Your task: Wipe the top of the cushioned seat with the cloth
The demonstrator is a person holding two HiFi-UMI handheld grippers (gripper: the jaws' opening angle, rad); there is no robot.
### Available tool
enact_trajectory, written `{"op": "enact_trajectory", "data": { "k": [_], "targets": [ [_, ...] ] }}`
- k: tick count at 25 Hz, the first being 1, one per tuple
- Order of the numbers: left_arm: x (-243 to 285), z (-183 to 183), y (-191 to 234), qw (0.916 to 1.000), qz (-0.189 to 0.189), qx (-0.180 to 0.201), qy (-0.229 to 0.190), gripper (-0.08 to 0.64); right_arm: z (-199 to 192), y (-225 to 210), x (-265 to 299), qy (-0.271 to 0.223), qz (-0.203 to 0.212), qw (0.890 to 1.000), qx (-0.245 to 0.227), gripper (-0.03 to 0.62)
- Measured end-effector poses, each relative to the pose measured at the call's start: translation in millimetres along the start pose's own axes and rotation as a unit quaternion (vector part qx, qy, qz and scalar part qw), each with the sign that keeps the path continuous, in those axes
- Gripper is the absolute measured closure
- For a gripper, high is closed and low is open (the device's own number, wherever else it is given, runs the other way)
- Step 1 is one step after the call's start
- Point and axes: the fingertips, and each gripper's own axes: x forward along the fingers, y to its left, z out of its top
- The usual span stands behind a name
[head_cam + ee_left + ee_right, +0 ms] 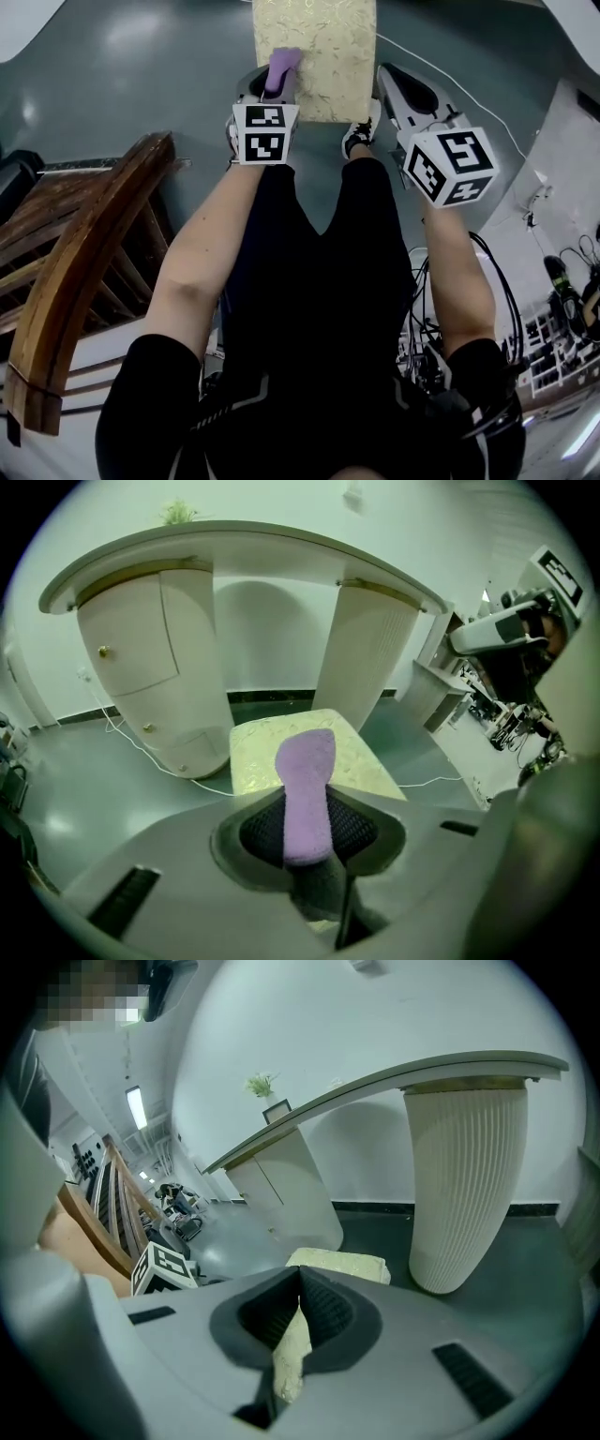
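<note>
Since the left gripper [272, 92] pinches the cloth [306, 771] with its free end poking out front, it looks set to drag over the seat [319, 66] just ahead. The right gripper [298, 1286], jaws pressed together, waits alongside, likely keeping clear.

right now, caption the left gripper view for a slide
Left gripper shut on a purple cloth, with the cream cushioned seat just ahead

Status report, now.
Left tool shut on purple cloth. Right tool shut, beside seat. Cloth over seat's near corner, contact unclear. Seat top bare.
</note>
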Motion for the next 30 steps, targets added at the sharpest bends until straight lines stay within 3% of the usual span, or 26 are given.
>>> {"op": "enact_trajectory", "data": {
  "k": [10, 15, 18, 21, 25, 30],
  "targets": [
    [53, 51, -107, 0.999, -0.038, -0.016, -0.018, 0.468, -6, -71, -51, -0.007, -0.011, 1.0, 0.007, 0.588],
    [84, 61, -133, 0.9987, -0.048, -0.006, -0.013, 0.468, -8, -98, -67, -0.005, -0.023, 1.0, 0.006, 0.588],
    [97, 61, -132, 0.9986, -0.051, -0.005, -0.011, 0.468, -8, -104, -68, -0.005, -0.036, 0.999, 0.01, 0.588],
    [108, 48, -114, 0.9995, -0.023, 0.019, 0.009, 0.468, -10, -99, -65, -0.011, -0.039, 0.999, 0.027, 0.588],
    [109, 42, -98, 0.9985, -0.015, 0.051, 0.016, 0.468, -18, -84, -53, 0.002, -0.029, 0.999, 0.027, 0.588],
    [101, 34, -73, 0.9989, -0.013, 0.043, 0.017, 0.466, -8, -62, -39, -0.002, -0.027, 0.999, 0.019, 0.588]
  ]
}}
